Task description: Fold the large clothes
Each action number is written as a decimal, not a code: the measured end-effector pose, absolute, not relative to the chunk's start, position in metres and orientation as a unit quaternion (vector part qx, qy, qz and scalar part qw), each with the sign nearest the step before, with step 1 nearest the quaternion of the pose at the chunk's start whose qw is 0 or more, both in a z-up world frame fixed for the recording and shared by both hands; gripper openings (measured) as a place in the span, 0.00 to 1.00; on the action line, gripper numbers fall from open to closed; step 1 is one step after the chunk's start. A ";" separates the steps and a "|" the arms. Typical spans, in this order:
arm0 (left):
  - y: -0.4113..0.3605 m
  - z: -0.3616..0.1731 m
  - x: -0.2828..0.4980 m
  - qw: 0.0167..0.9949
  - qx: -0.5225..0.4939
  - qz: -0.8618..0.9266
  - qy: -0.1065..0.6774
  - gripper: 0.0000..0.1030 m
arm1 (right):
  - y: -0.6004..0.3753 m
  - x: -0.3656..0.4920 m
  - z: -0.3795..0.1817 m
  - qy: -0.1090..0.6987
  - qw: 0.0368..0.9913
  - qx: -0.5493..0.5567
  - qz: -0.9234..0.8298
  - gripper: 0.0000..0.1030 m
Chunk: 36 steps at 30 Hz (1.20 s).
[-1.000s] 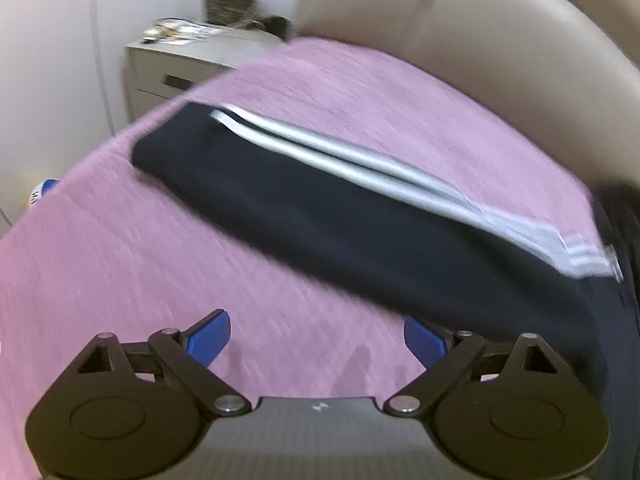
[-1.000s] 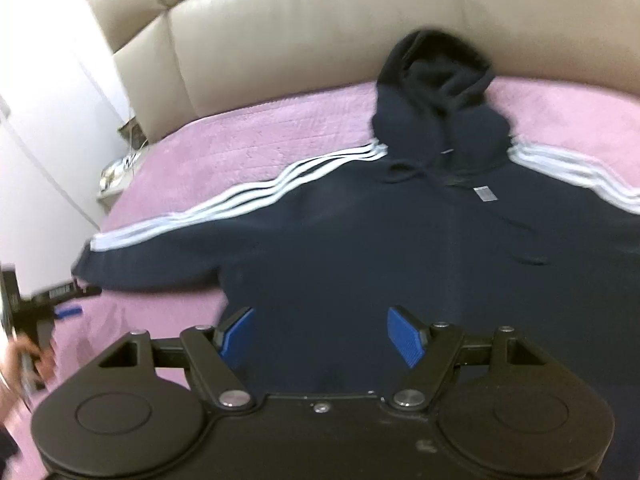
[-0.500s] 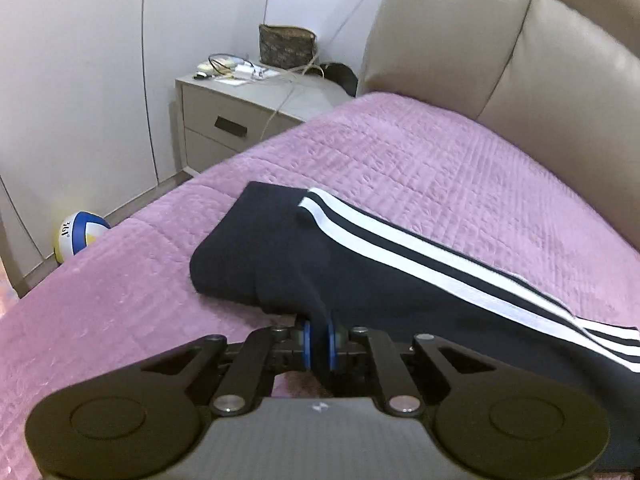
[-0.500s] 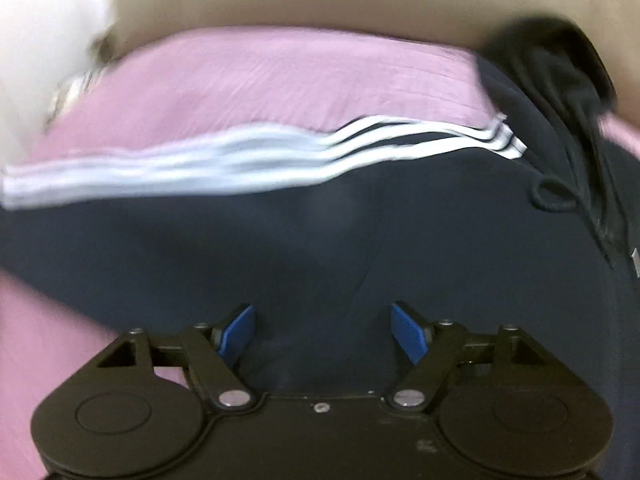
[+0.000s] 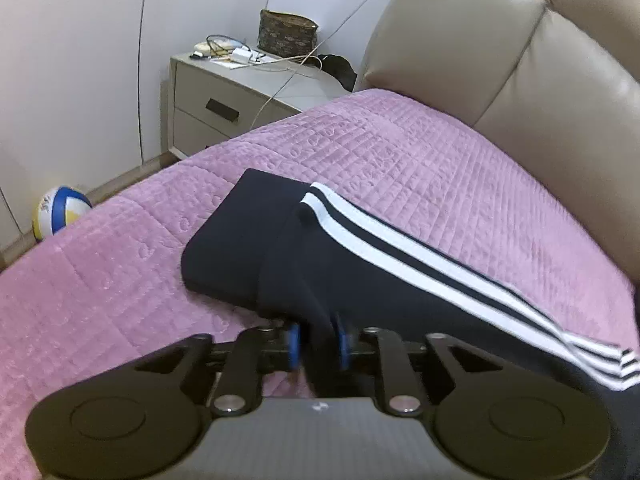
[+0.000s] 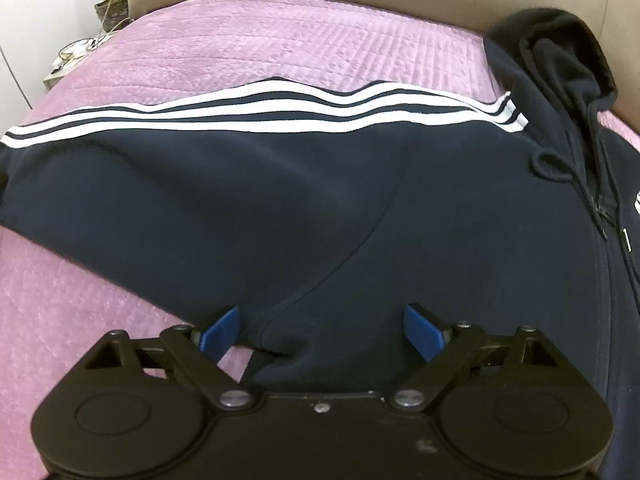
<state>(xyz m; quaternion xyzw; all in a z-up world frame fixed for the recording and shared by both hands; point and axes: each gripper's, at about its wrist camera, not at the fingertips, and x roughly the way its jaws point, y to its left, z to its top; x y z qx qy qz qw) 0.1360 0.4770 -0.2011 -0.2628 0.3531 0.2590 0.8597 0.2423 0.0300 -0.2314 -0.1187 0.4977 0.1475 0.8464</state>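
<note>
A dark navy hoodie [image 6: 360, 184] with white sleeve stripes lies face up on the pink bedspread [image 6: 280, 40], hood [image 6: 560, 52] toward the headboard. Its sleeve [image 5: 360, 272] stretches out to the left, cuff [image 5: 236, 240] at the end. My left gripper [image 5: 316, 344] is shut on the sleeve's lower edge near the cuff, pinching a fold of cloth. My right gripper [image 6: 322, 332] is open, its blue pads either side of the armpit seam where the sleeve meets the body, low over the cloth.
A beige padded headboard [image 5: 520, 60] runs along the far side of the bed. A grey nightstand [image 5: 224, 92] with cables and a bag stands beyond the bed's corner. A volleyball [image 5: 60, 212] lies on the floor by the white wall.
My left gripper closed on the sleeve's lower edge near the cuff and holds it. My right gripper moved left and down from the chest to the armpit, staying open.
</note>
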 end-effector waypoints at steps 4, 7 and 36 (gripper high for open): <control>0.478 -0.204 0.146 0.866 -0.281 0.234 0.341 0.66 | 0.028 0.246 -0.223 0.495 0.850 -0.095 0.151 1.00; 0.469 -0.202 0.156 0.860 -0.236 0.287 0.348 0.14 | 0.029 0.241 -0.227 0.484 0.854 -0.104 0.156 1.00; 0.186 0.012 0.210 0.978 -0.132 0.081 0.137 0.06 | -0.222 0.218 -0.158 0.422 0.861 0.187 0.214 0.99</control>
